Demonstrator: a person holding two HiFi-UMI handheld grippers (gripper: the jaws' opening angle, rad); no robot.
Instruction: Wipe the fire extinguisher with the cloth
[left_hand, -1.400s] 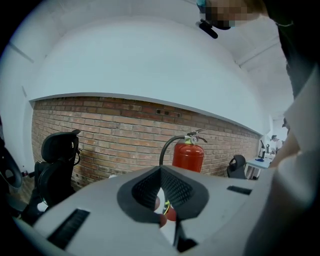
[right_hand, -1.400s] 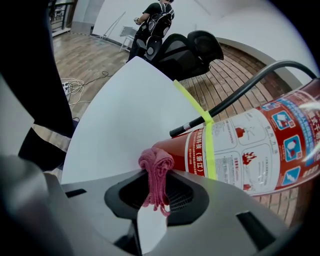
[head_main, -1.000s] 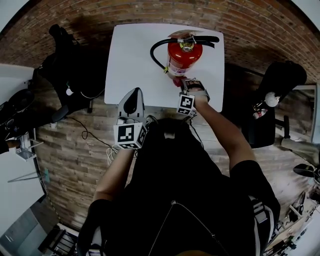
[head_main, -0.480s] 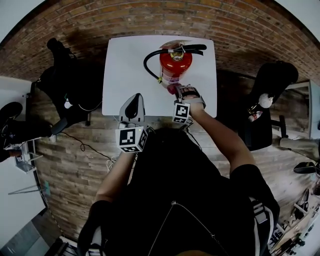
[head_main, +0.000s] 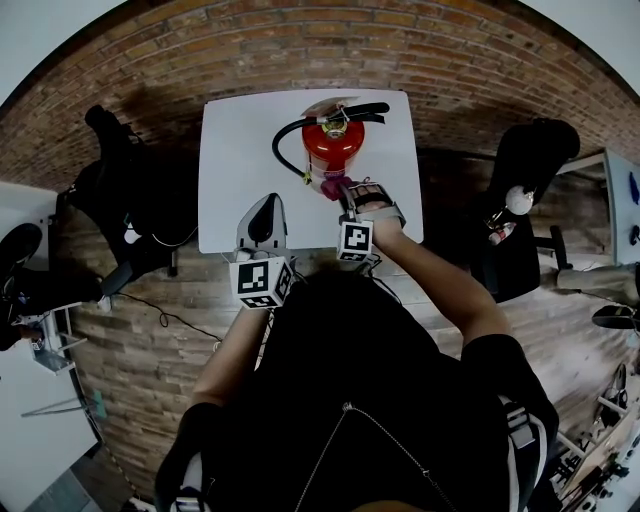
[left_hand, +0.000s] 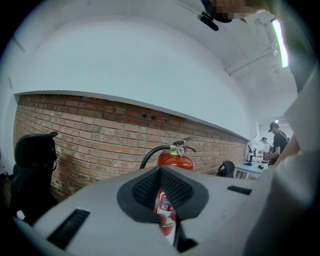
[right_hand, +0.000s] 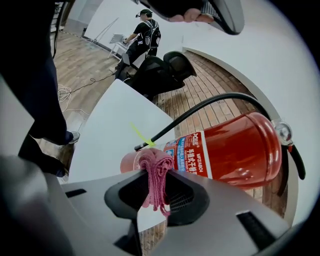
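Pinching a bunched pink cloth (right_hand: 154, 167) between its closed jaws, the right gripper (head_main: 344, 190) presses that wad against the lower body of the red fire extinguisher (head_main: 331, 150), on the side facing the person. With the cloth folded thick at the tips, it is fabric and not plastic that meets the cylinder, which suits wiping. The extinguisher stands upright on the white tabletop (head_main: 232, 150), in its far half and roughly midway between the left and right edges, its black hose (head_main: 283, 142) looping off to the left. The left gripper (head_main: 266, 208) hangs over the near edge with its jaws drawn together on nothing; its own view looks across at the extinguisher (left_hand: 175, 160) from a little apart. It seems parked clear of the stroke, though near enough to brace the cylinder should pressure rock it. Wiping looks under way low on the body, with the upper shell and valve probably left to do.
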